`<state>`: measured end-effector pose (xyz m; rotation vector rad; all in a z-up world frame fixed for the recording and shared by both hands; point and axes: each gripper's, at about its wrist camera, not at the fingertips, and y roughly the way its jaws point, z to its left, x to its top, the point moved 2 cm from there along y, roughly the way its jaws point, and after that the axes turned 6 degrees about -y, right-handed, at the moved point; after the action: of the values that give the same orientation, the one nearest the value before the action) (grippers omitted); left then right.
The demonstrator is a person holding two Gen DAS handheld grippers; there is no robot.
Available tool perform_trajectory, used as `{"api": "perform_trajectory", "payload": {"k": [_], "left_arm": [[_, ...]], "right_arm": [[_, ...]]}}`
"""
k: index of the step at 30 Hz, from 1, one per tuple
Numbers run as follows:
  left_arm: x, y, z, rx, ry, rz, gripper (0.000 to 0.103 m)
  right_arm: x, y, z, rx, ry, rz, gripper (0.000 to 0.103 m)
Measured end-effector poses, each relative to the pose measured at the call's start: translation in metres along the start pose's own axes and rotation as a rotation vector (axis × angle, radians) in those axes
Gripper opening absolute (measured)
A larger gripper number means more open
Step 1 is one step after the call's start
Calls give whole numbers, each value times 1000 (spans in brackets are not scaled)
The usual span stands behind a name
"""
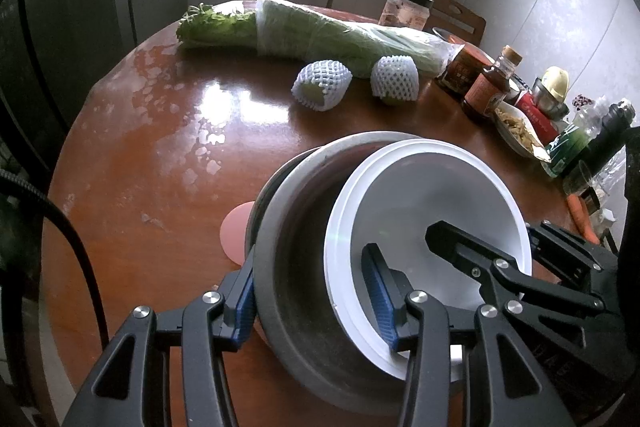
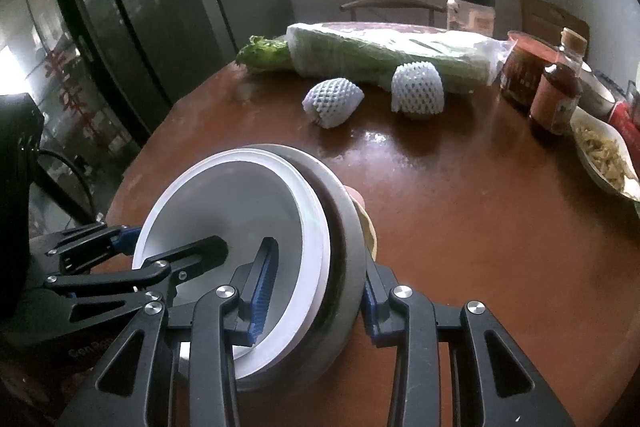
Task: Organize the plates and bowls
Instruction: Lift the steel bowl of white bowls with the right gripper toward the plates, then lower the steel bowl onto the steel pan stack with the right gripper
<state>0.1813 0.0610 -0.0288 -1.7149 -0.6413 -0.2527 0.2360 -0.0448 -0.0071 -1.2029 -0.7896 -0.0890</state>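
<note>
both clamped across the stack's rim, left gripper (image 1: 316,303) and right gripper (image 2: 316,291), pinning white bowl (image 1: 432,195) inside steel bowl (image 1: 296,227) for a shared lift off table (image 1: 160,147).

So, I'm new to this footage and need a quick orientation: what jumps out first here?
The stack of bowls at the near edge of the round wooden table, a white bowl nested in grey ones, clamped from both sides by the left gripper and right gripper. Behind it lie a long bagged cabbage and two net-wrapped fruits.
</note>
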Motion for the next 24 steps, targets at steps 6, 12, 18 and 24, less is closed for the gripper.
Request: {"api": "perform_trajectory", "payload": {"k": [6,12,18,24], "left_arm": [[0,0,0,-2,-4,1,48],[0,1,2,-7,-10,4,48],[0,1,1,-9,-12,3,49],[-1,0,2,-19,-16,2,49]], "right_arm": [[0,0,3,-19,-23,3,40],[1,0,3,-24,-28,12,40],[1,-1,3,-26,-27,12,40],[0,-2,2,-35,-28,6,42]]}}
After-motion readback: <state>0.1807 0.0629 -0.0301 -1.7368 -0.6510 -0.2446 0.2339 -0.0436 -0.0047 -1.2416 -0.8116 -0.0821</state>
